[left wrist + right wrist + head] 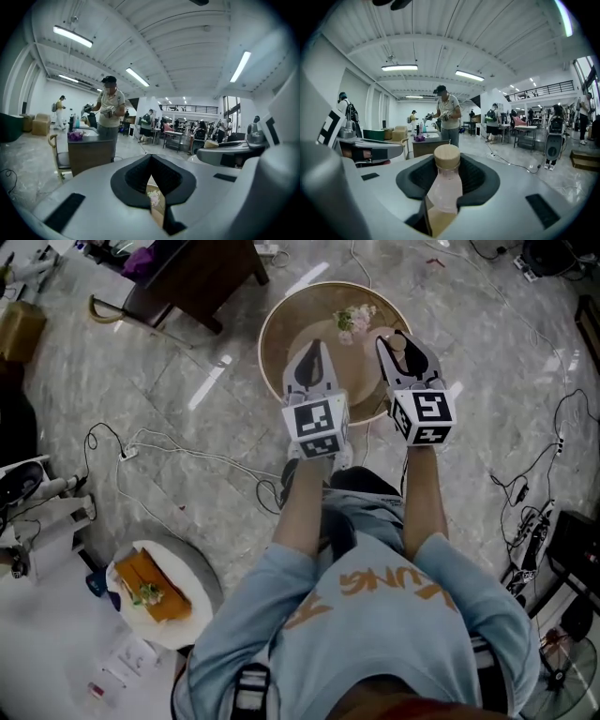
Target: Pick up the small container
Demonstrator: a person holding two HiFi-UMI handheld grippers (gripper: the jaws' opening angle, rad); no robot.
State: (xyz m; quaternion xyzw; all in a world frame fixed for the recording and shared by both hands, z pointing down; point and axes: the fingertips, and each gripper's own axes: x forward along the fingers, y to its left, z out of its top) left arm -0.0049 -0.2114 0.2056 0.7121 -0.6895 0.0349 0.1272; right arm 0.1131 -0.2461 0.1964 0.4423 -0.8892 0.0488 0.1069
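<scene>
So, the small clear pinkish bottle with a round wooden cap [444,187] is in my right gripper [447,174]. Its dark pads are clamped on the bottle's body from both sides, and the cap stands clear above them. The bottle's long axis runs upright, across the line the gripper points along, so whatever comes next depends on keeping that wrist level. If it tilts, I judge the smooth body could slide in the pads.

In the head view the right gripper [405,351] hangs above the right part of a wide, round, shallow woven tray [272,329] on the floor. A small bunch of pale flowers [354,320] lies in the tray just left of the fingertips. My left gripper [314,364] sits close beside the right one without touching it, its jaws together on nothing; through the slit under them I see only tray and flowers.

I'd count the pick-up as done. A dark wooden cabinet [202,273] stands well off to the far left, and loose cables [187,454] trail over the pale marble floor [487,343]. Nothing stands close around the bottle.
</scene>
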